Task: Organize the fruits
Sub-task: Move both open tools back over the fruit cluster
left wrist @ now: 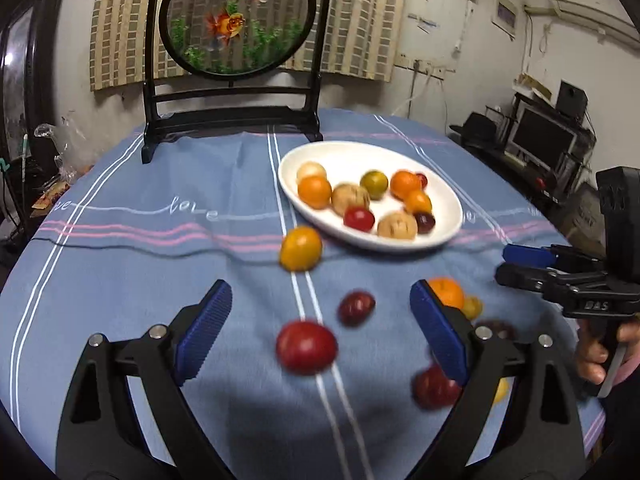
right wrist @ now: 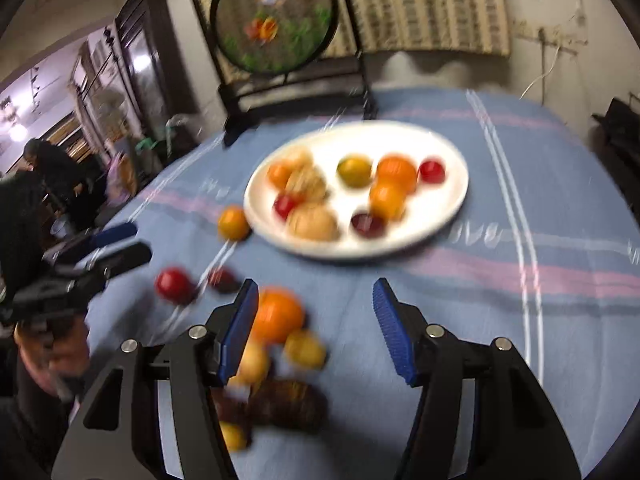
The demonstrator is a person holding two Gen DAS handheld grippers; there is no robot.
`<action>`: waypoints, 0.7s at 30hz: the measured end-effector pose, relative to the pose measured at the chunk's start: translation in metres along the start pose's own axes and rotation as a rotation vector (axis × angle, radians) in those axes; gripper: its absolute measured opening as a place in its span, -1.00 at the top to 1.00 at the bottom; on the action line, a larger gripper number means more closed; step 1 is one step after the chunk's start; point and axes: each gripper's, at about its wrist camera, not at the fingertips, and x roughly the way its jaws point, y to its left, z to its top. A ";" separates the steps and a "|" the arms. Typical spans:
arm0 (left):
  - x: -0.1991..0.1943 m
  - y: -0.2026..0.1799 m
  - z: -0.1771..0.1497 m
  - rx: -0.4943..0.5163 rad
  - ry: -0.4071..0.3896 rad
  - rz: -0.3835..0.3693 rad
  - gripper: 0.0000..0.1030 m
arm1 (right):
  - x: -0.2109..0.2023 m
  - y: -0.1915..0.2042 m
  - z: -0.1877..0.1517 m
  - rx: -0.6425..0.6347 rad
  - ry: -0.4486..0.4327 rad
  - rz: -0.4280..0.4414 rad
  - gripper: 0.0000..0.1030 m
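— What's your left hand doing?

— My left gripper [left wrist: 320,332] gapes wide, gripping nothing. A red fruit [left wrist: 306,347] and a darker plum [left wrist: 356,307] lie on the blue tablecloth [left wrist: 120,280] between its pads, untouched. Ahead of it sits a yellow-orange fruit [left wrist: 300,249], just short of the white plate [left wrist: 440,236], which carries about ten fruits.

— And the right?

— My right gripper [right wrist: 316,330] is released too, jaws partly apart, nothing pressed. An orange [right wrist: 278,314] sits just inside its left pad, with a yellow fruit [right wrist: 305,349] and a dark brown one [right wrist: 288,404] nearer me. The plate is ahead.
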 end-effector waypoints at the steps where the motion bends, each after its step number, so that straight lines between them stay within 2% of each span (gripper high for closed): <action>1: -0.003 -0.001 -0.003 0.006 -0.005 0.008 -0.79 | -0.004 0.002 -0.006 -0.008 0.006 0.004 -0.18; 5: -0.008 -0.003 -0.008 0.006 -0.008 -0.007 -0.80 | -0.015 0.004 -0.024 -0.005 0.026 0.027 -0.17; 8: -0.007 -0.008 -0.009 0.022 -0.003 -0.022 -0.80 | -0.009 0.001 -0.030 0.034 0.084 0.044 -0.02; 13: -0.009 -0.019 -0.012 0.083 -0.013 0.000 -0.80 | 0.003 0.002 -0.034 0.049 0.168 0.078 0.07; 21: -0.010 -0.028 -0.015 0.129 -0.013 -0.010 -0.80 | 0.007 -0.003 -0.034 0.065 0.173 0.100 0.14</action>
